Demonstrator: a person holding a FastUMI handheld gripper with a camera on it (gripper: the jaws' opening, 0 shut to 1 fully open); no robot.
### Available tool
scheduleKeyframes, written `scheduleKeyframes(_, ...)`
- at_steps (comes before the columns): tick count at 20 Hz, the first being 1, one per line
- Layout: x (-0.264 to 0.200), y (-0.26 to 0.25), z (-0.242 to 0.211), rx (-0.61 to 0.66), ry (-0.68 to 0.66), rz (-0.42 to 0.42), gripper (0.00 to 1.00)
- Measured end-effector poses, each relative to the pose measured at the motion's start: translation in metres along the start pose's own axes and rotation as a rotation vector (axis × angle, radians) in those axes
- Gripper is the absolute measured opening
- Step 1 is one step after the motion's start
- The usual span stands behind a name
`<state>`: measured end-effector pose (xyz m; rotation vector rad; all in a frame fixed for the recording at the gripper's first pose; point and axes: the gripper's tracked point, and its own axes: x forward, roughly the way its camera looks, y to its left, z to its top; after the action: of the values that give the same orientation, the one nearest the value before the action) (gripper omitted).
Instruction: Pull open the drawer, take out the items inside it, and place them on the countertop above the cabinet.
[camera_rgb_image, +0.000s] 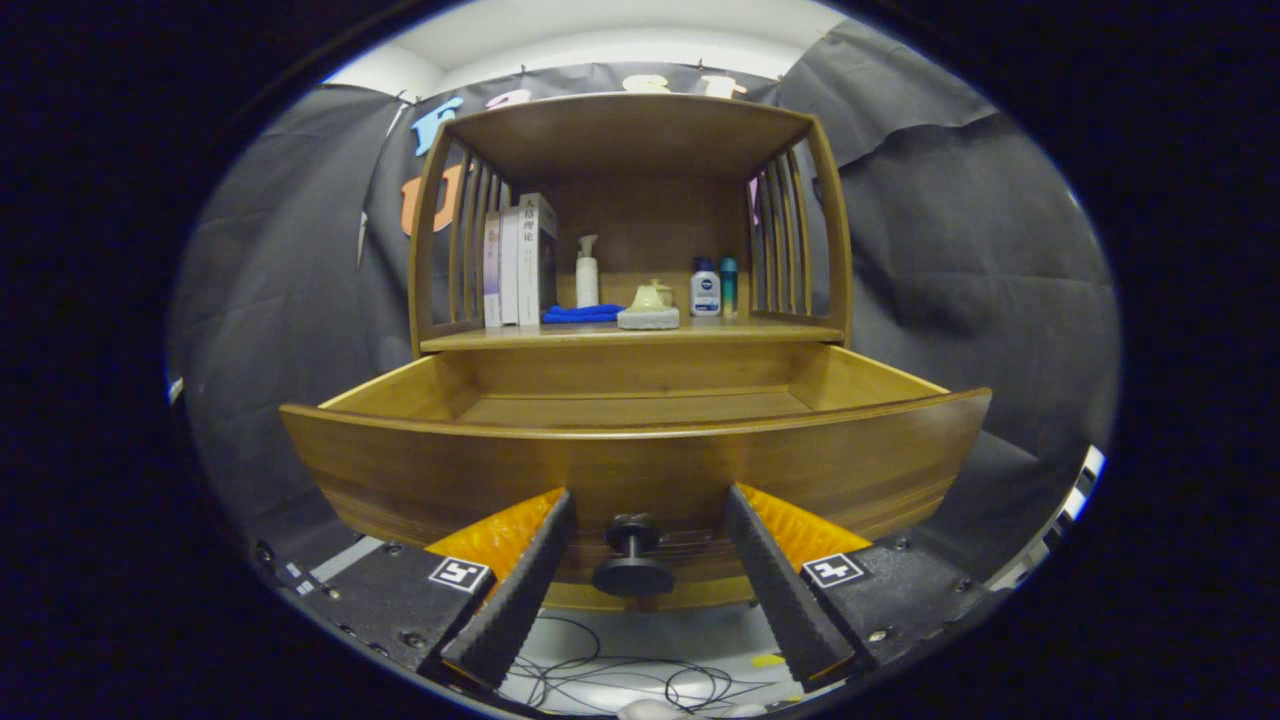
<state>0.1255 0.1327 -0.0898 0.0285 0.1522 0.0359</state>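
1. Two fingers of the gripper (648, 505) are spread wide, one on each side of the drawer knob (632, 560), not touching it; nothing held.
2. Knob sits between the fingers, a dark round knob on a short stem, on the drawer (480, 470) front.
3. Drawer is pulled out toward the camera; its curved wooden front is just ahead of the fingertips. The visible part of its inside floor looks bare; the part behind the front panel is hidden.
4. Countertop (760, 333) above the drawer carries: three upright books (520, 260) at one end, a white pump bottle (587, 272), a folded blue cloth (582, 314), a pale teapot-like item (650, 296) on a light pad, a small white bottle with blue cap (705, 289), a teal bottle (729, 286).
5. Cabinet (630, 125) has slatted sides and a top shelf.
6. Loose cables (620, 680) lie on the floor below the fingers.
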Motion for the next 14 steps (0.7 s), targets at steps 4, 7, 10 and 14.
scheduleKeyframes(4,0.012,-0.002,0.002,0.003,-0.01,0.03,0.99)
scheduleKeyframes(7,0.026,-0.001,0.007,0.011,-0.005,0.037,0.98)
scheduleKeyframes(10,0.047,0.002,0.016,0.002,0.004,0.03,0.99)
scheduleKeyframes(14,0.078,0.005,0.029,0.013,-0.008,0.029,0.99)
